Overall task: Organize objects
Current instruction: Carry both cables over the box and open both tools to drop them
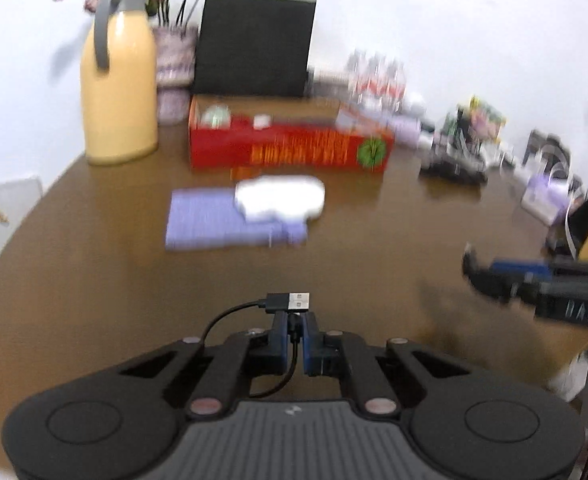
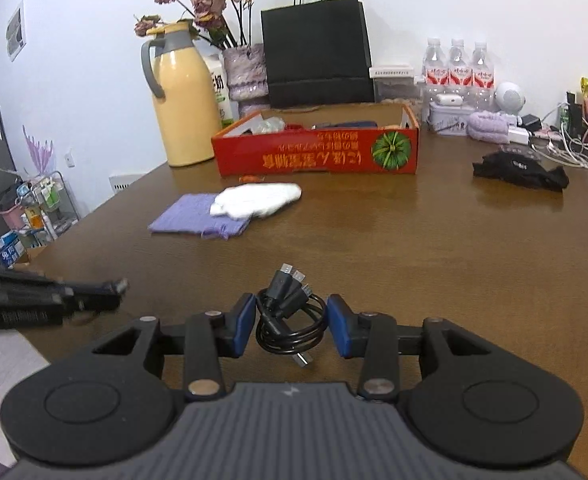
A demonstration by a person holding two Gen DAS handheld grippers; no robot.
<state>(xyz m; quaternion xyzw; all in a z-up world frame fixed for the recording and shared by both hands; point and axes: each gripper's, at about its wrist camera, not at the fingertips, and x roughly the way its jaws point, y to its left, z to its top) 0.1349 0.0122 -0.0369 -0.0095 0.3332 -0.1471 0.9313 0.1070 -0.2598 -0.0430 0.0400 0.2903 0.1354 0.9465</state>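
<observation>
Pinching a thin black USB cable (image 1: 289, 320), the left gripper (image 1: 294, 322) has its blue-padded fingers (image 1: 279, 338) pressed nearly together, the plug jutting above them over the brown wooden surface (image 1: 93, 280). Background blurred.

Right wrist view: right gripper (image 2: 289, 326), fingers (image 2: 241, 326) spread either side of a coiled black cable bundle (image 2: 289, 320) lying on the surface; whether the pads touch it is unclear. Open red cardboard box (image 2: 318, 152) stands farther back.

A red box (image 2: 314, 156) with a green melon print, a yellow flask (image 2: 183, 100), a lilac cloth (image 2: 189, 218), 1 black cable (image 2: 289, 320).
</observation>
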